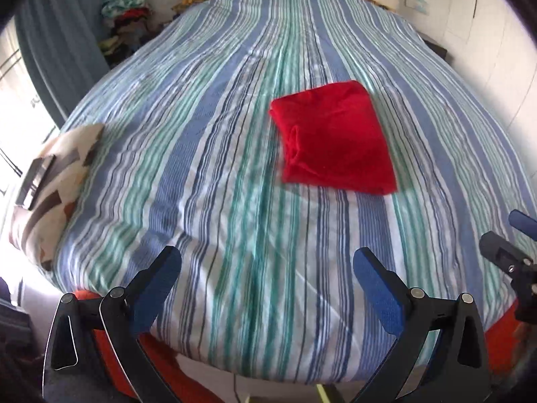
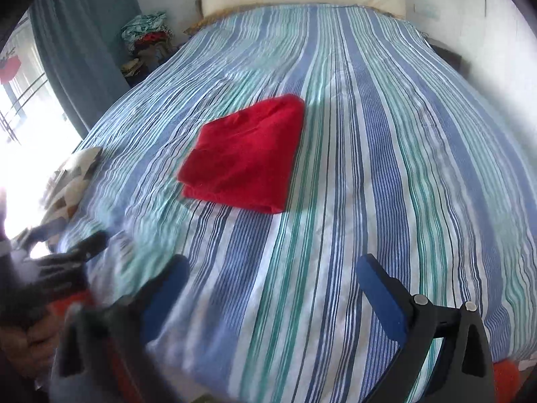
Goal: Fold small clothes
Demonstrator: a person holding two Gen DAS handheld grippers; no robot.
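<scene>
Folding looks done for the red cloth (image 1: pixel 332 137). It lies on the striped bed (image 1: pixel 208 154) as a neat square with its edges tucked under, ahead of the left tool (image 1: pixel 267 267) and a bit to its right, well apart from it. From the right tool (image 2: pixel 272 275) it sits ahead and a bit to the left. Both tools are let go, jaws wide, with nothing between them. A heap of clothes (image 1: pixel 126 16) waits far ahead on the left, past the bed. I think more folding may be left there.

Matt red cloth garment (image 1: pixel 335 137) lies on a striped, wrinkled cotton-like bedspread (image 1: pixel 208 134).
</scene>
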